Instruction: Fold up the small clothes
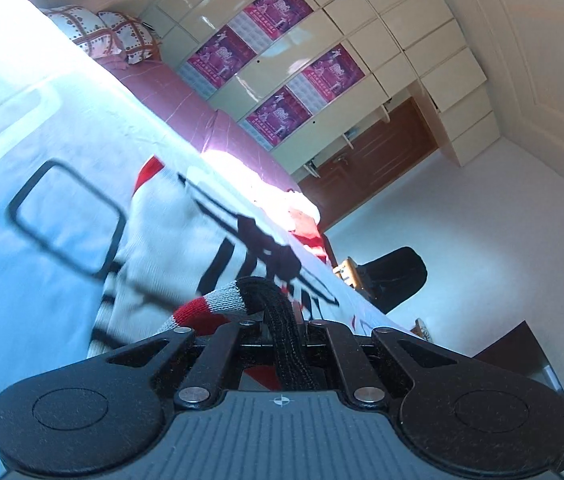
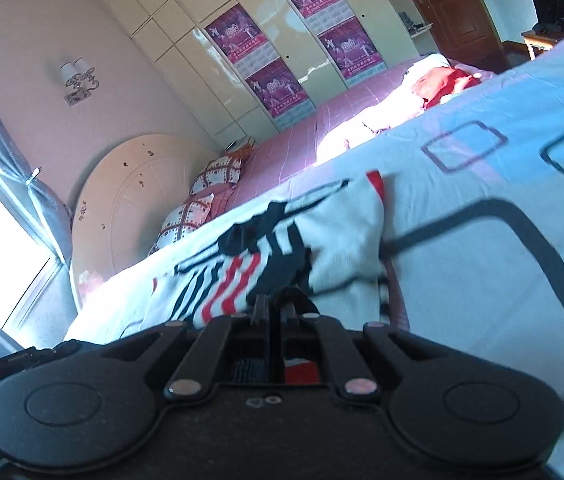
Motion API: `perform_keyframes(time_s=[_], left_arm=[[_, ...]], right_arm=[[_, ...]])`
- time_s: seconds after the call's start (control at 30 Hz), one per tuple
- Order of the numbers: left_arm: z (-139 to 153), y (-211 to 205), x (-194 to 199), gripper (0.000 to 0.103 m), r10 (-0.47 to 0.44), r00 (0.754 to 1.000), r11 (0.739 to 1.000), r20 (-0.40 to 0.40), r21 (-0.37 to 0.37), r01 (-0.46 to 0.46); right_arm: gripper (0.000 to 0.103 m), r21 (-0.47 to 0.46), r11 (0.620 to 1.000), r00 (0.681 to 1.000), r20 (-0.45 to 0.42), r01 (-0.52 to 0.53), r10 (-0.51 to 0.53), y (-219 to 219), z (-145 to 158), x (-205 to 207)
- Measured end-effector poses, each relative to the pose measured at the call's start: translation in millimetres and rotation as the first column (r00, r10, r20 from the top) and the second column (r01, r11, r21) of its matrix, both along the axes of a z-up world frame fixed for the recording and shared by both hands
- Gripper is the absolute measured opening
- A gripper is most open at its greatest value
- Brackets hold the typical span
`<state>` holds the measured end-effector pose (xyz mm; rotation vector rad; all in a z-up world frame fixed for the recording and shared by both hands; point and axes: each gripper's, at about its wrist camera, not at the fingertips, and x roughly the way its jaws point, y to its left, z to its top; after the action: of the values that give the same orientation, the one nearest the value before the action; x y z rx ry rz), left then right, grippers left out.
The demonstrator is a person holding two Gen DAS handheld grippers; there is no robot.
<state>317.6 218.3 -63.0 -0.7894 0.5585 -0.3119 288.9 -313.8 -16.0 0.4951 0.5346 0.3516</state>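
Observation:
A small white knit sweater [image 1: 170, 240] with black stripes, a dark figure and red trim lies on the pale blue bedspread [image 1: 22, 140]. My left gripper [image 1: 278, 320] is shut on its black and red-striped hem, which is lifted off the cloth and bunches between the jaws. In the right wrist view the same sweater [image 2: 342, 232] drapes from my right gripper [image 2: 278, 304], shut on the dark edge beside the red and white stripes. Both fingertips are buried in fabric. Both views are tilted and blurred.
The bedspread [image 2: 502, 220] has dark rounded-square outlines. A pink sheet [image 1: 170, 96], patterned pillows [image 1: 102, 36] and red clothes [image 2: 446, 84] lie farther on the bed. Cream wardrobes with purple posters [image 1: 282, 12], a brown door [image 1: 374, 152] and a black chair [image 1: 398, 276] stand beyond.

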Motion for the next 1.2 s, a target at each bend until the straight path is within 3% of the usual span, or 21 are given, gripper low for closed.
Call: perform_keyframes(time_s=[0.23,0.37,0.5,0.57,0.6,0.67,0.7,0.73,0.83,0.9,0.97,1.0,1.03,1.07,1.13,1.2], left_arm=[[-10.2,4.4,105.7,0.004,-0.034,0.999,0.999,-0.022,0.031,0.035],[-23.4,11.4,144.4,0.004,-0.032,0.998,0.999,-0.054,0.034,0.034],[-50.1,7.6,184.2,0.004,-0.067,0.988,0.995,-0.142,0.059,0.076],[-62.4,3.4,195.8,0.004,-0.083,0.979,0.993,-0.188,0.068,0.097],[-65.3,1.5,198.0,0.009,-0.087,0.976,0.992,-0.198,0.076,0.104],[-66.4,-0.2,196.5,0.016,-0.099,0.978,0.991,-0.183,0.076,0.114],[-64.1,0.1,194.5,0.028,-0.101,0.981,0.990,-0.165,0.078,0.115],[-61.0,1.5,191.7,0.045,-0.097,0.985,0.991,-0.143,0.077,0.109],[-50.8,15.0,186.2,0.071,-0.059,0.996,0.997,-0.066,0.054,0.063],[-42.0,23.9,180.7,0.072,-0.069,0.997,0.996,-0.043,0.051,0.071],[-33.1,31.4,172.5,0.072,-0.075,0.997,0.988,-0.022,0.133,0.077],[-27.8,32.6,168.8,0.071,-0.071,0.997,0.973,-0.014,0.219,0.072],[-23.9,30.6,165.4,0.071,-0.075,0.997,0.948,-0.006,0.308,0.073],[-19.7,28.4,161.9,0.068,-0.077,0.997,0.905,0.001,0.421,0.069],[-16.2,19.0,159.6,0.062,-0.124,0.992,0.803,-0.004,0.588,0.103],[-16.7,8.4,162.6,0.058,-0.193,0.981,0.709,-0.016,0.689,0.151]], right_arm=[[0.005,0.039,0.999,0.998,-0.052,0.023,-0.021,2.8,-15.6,107.3],[0.005,0.054,0.998,0.994,-0.108,0.033,-0.027,8.5,-35.8,156.4],[0.006,0.071,0.995,0.983,-0.173,0.069,-0.056,11.5,-58.8,195.0],[0.015,0.067,0.994,0.977,-0.201,0.083,-0.068,13.1,-65.8,206.0],[0.015,0.080,0.992,0.977,-0.198,0.094,-0.076,11.8,-66.4,207.1],[0.030,0.108,0.986,0.979,-0.172,0.126,-0.106,6.8,-62.6,202.7],[0.041,0.123,0.982,0.981,-0.148,0.143,-0.124,2.2,-59.6,199.7],[0.044,0.136,0.980,0.983,-0.133,0.145,-0.127,-1.5,-57.8,196.6],[0.041,0.148,0.983,0.987,-0.136,0.107,-0.087,-7.0,-53.9,188.6],[0.040,0.111,0.992,0.991,-0.122,0.066,-0.052,-3.8,-49.9,177.8],[0.035,0.035,0.999,0.994,-0.108,0.035,-0.031,-0.7,-44.5,169.8],[0.025,-0.053,0.997,0.994,-0.091,0.051,-0.056,3.1,-41.9,166.1],[0.023,-0.157,0.984,0.993,-0.070,0.078,-0.090,7.9,-39.2,163.9],[0.023,-0.234,0.968,0.994,-0.044,0.089,-0.102,11.3,-38.5,162.2],[0.034,-0.331,0.940,0.996,-0.005,0.085,-0.092,18.7,-39.6,164.0],[0.033,-0.381,0.924,0.999,-0.003,0.034,-0.039,25.7,-42.9,170.8]])
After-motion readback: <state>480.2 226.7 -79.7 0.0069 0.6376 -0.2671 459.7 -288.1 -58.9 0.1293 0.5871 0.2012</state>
